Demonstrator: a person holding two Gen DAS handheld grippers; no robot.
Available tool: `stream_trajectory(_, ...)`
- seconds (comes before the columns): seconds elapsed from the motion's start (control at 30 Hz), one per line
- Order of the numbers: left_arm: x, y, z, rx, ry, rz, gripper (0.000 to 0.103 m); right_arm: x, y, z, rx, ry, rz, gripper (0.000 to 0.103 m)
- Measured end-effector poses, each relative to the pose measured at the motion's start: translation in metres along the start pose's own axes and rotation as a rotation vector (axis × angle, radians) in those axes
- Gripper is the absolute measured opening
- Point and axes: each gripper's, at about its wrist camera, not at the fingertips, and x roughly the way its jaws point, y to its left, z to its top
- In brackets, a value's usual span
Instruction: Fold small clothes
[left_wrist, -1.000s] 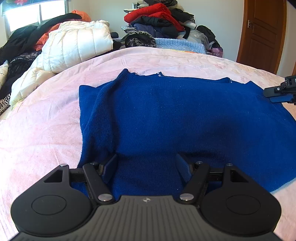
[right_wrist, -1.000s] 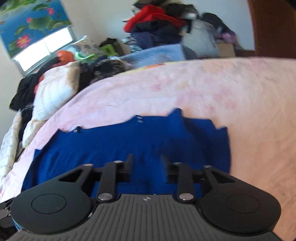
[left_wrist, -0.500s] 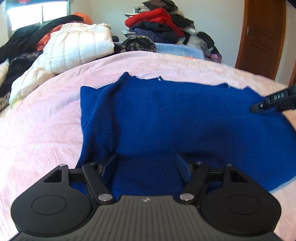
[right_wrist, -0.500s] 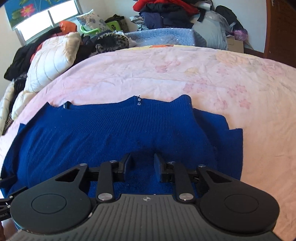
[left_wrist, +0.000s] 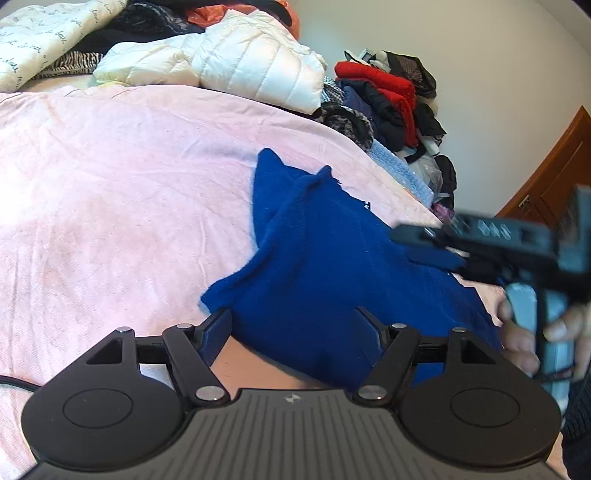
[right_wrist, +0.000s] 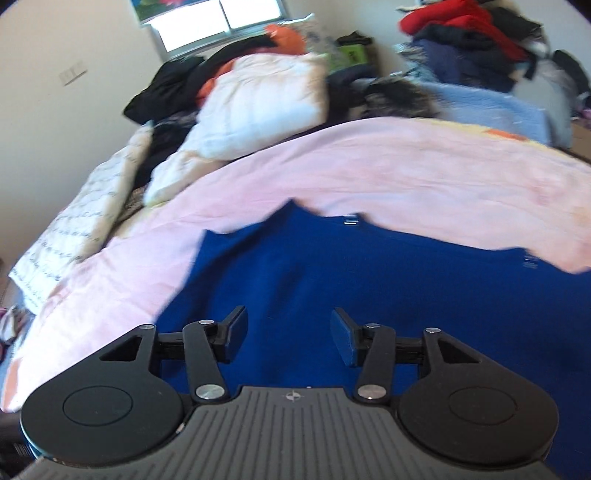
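1. Since the earlier frame the left gripper (left_wrist: 293, 326) has rolled and swung across, so the pink bed cover (left_wrist: 122, 192) now fills the left of its view. The dark blue knitted sweater (left_wrist: 332, 258) has also changed — one side is bunched and lifted into a raised fold instead of lying flat.
2. The right gripper (right_wrist: 288, 334) has swept sideways too. Its view is blurred, and its jaws are opening, with only sweater cloth beneath the pads and nothing pinched between them.
3. The left jaws stand wide with a thick bunch of the sweater's edge between them. The cloth looks gathered against the fingers (left_wrist: 218, 332), but whether the pads truly press on it I cannot tell.
4. The sweater lies on the bed cover in front of both grippers, its far edge toward the white quilted jacket (left_wrist: 236, 62) and the heap of clothes (left_wrist: 384, 96).
5. Risk, as I judge it: with the right side released and the left hold loose, the raised fold may slump or slide off line — thick knit drags on the cover and creases unevenly.
6. The hand (left_wrist: 524, 339) and the right tool crowd the left gripper, so a clash or snagged cloth is possible.
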Motion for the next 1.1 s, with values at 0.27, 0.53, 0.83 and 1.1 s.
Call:
stream_trajectory(0.27,0.002,0.021,-0.005,-0.079,0.003,-0.037,0.072,0.099,0.051,0.035,0.149,0.137,0.15,0.067)
stream_trajectory(0.53,0.006,0.022,-0.006,-0.171,-0.019,-0.081,0.087,0.12,0.066,0.043,0.176,0.179,0.189,0.088)
stream_trajectory(0.83,0.021,0.05,0.002,-0.591,-0.023,-0.241,0.098,0.049,0.022,0.043,0.251,0.081,0.224,0.088)
stream_trajectory(1.1,0.042,0.035,0.017,-0.632,0.011,-0.145,0.089,0.043,0.02,0.042,0.181,0.107,0.149,0.089)
